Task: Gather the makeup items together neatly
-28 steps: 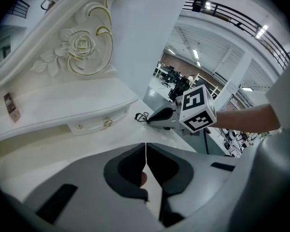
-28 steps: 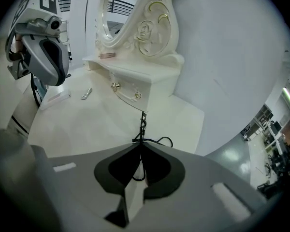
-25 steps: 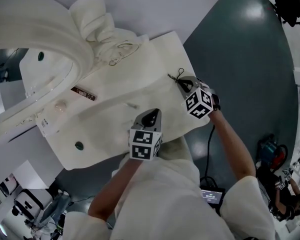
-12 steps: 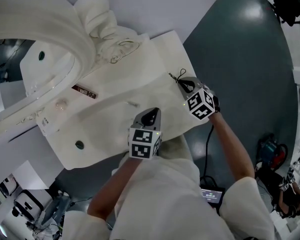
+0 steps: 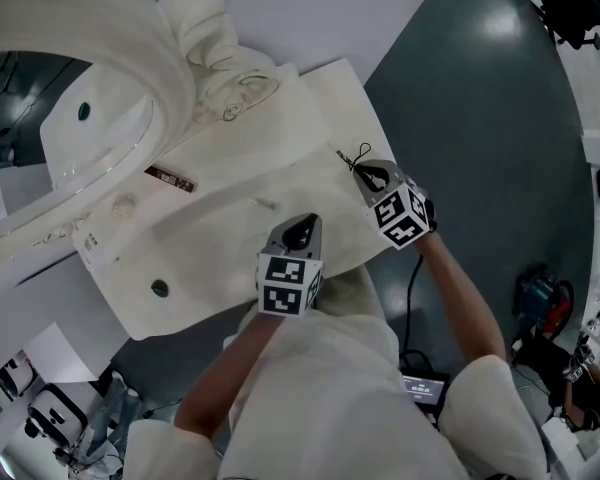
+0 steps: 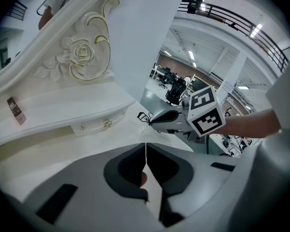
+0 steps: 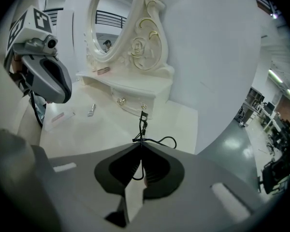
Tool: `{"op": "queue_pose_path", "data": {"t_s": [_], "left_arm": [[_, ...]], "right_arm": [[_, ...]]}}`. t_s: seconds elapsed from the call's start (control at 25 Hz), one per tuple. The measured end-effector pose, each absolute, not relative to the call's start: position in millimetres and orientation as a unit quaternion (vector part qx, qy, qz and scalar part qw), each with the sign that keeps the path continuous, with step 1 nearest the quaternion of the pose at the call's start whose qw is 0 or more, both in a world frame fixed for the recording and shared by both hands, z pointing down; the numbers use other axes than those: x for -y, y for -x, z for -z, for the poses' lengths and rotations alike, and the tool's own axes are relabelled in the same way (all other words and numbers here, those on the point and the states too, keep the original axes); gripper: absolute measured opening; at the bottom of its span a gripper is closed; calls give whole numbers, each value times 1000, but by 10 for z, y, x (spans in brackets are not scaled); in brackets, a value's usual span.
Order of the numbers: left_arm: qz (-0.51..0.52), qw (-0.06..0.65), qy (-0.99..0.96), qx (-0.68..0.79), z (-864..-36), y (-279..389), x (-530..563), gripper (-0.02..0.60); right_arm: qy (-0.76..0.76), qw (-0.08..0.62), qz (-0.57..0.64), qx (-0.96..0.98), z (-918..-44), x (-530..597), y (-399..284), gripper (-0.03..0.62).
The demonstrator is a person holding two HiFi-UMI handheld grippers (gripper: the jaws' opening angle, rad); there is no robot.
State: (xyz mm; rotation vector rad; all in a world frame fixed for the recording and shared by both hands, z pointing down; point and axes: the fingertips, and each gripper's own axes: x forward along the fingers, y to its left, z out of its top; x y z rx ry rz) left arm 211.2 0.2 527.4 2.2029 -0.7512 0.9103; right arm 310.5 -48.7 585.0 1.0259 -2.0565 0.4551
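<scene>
- right gripper point(image 7: 141, 148): jaws closed tight on the loop handles of the black eyelash curler point(image 7: 143, 122); curler head sticks out past the tips, over the white vanity table point(image 7: 101, 129)
- left gripper point(image 6: 145, 146): jaws together, nothing between them, near the table's front edge
- small silver item point(image 7: 91, 110) and flat packet point(image 7: 58, 116) lie on the tabletop, well apart from the curler
</scene>
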Motion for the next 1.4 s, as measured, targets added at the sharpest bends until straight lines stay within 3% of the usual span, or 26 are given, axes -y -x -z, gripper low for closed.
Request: {"op": "queue_pose_path", "data": {"t_s": [1.4], "left_arm": [[-321,305,-846,298,-5039,-1377,-436,15]], "right_arm": [[-438,379,-190,792,-5594,-220,-2317,12]]}}
